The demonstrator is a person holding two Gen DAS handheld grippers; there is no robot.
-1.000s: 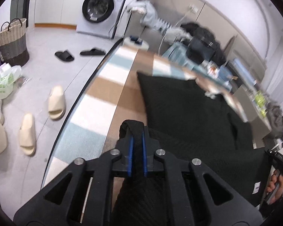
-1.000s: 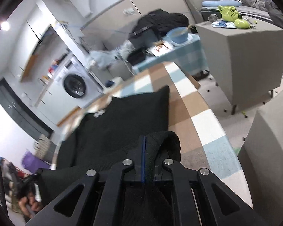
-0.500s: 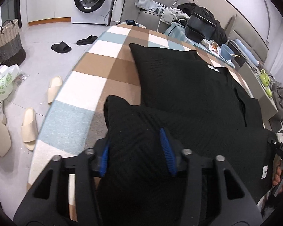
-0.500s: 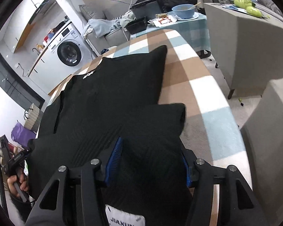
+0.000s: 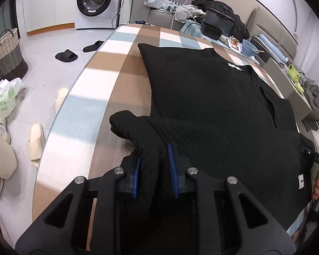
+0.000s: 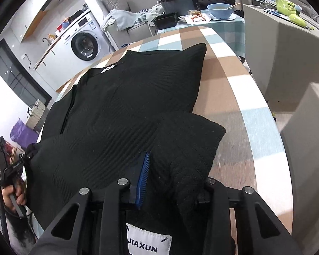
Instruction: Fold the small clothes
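A black knit sweater (image 5: 212, 97) lies on the checked table (image 5: 108, 80), its lower part folded up over its body. It also shows in the right wrist view (image 6: 127, 102). My left gripper (image 5: 154, 170) is open, with a bunched corner of the sweater (image 5: 134, 127) lying between its blue pads. My right gripper (image 6: 172, 176) is open too, with the other folded corner (image 6: 197, 140) draped over its right finger. A white JIAXUN label (image 6: 148, 244) shows at the bottom.
The table edge (image 5: 59, 110) curves along the left, with slippers (image 5: 36, 140) on the floor below. A grey cabinet (image 6: 287, 42) stands to the right of the table. A blue bowl (image 6: 220, 10) and black boxes (image 6: 176, 4) sit beyond the far end.
Both grippers were shut on the sweater's hem corners a second ago. They opened after carrying the hem up over the body, and the left has narrowed a little since.
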